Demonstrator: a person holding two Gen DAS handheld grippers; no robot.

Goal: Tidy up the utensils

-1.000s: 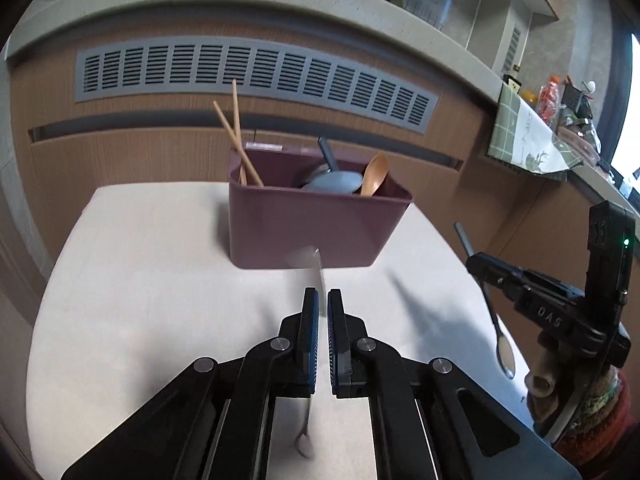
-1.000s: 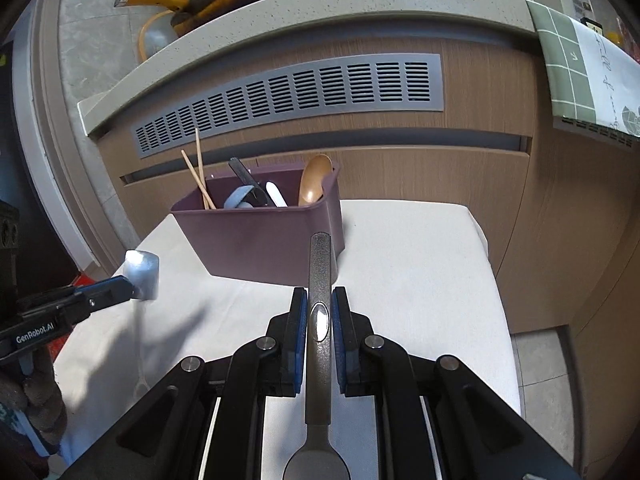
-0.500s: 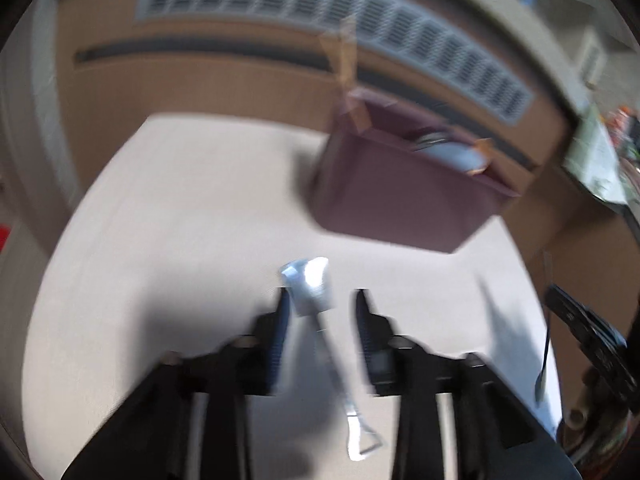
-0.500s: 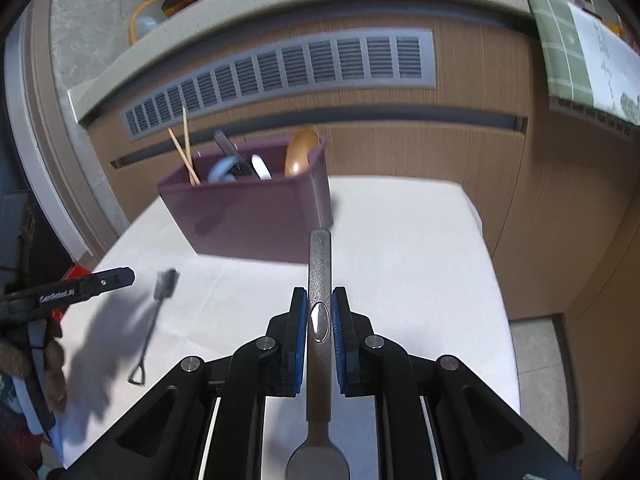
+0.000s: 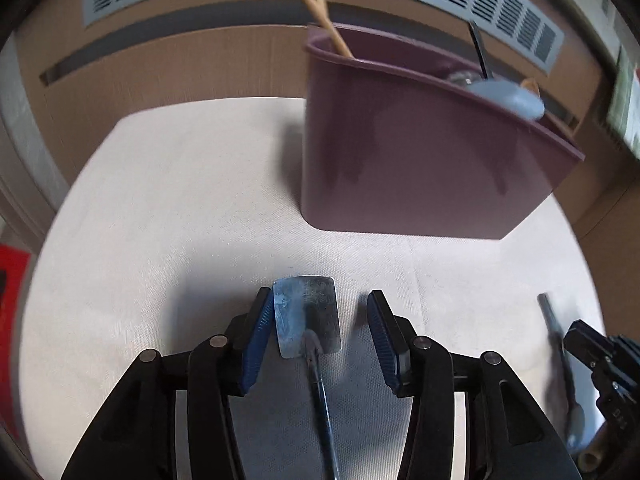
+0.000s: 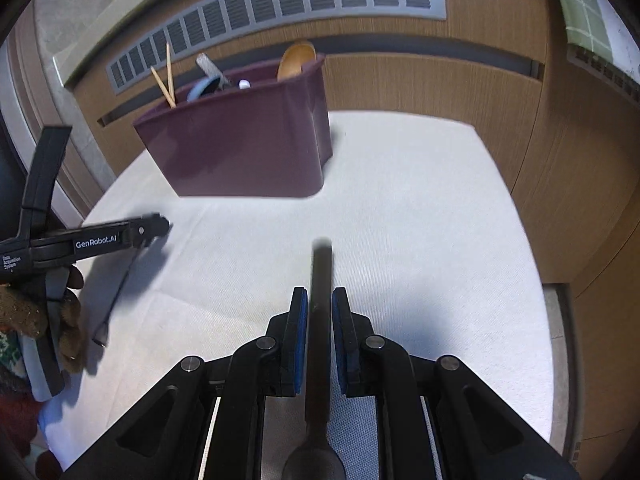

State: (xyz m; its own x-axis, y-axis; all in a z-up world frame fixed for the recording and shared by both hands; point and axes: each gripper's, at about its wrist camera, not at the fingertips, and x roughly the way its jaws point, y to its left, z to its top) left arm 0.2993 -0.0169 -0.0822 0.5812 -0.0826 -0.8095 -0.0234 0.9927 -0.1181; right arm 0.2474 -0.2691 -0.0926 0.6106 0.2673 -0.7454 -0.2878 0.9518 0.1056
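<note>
A purple utensil bin [image 5: 420,152] stands on the white table and holds chopsticks [image 5: 320,12], a blue ladle [image 5: 508,98] and a wooden spoon [image 6: 296,58]. It also shows in the right wrist view [image 6: 248,148]. My left gripper [image 5: 316,332] is open, its jaws either side of a small metal spatula [image 5: 306,326] lying flat on the cloth. My right gripper [image 6: 319,320] is shut on the handle of a dark metal spoon [image 6: 320,320], held above the table. The left gripper [image 6: 156,226] shows at the left of the right wrist view.
A wooden cabinet front with a grey vent grille [image 6: 280,4] runs behind the table. The table's edges drop off at the right [image 6: 532,264] and the left. A green checked cloth [image 6: 584,8] hangs at the far right.
My left gripper opened and let the small spatula drop onto the table, then came down low with its jaws around the blade. My right gripper kept hold of the spoon and moved lower.
</note>
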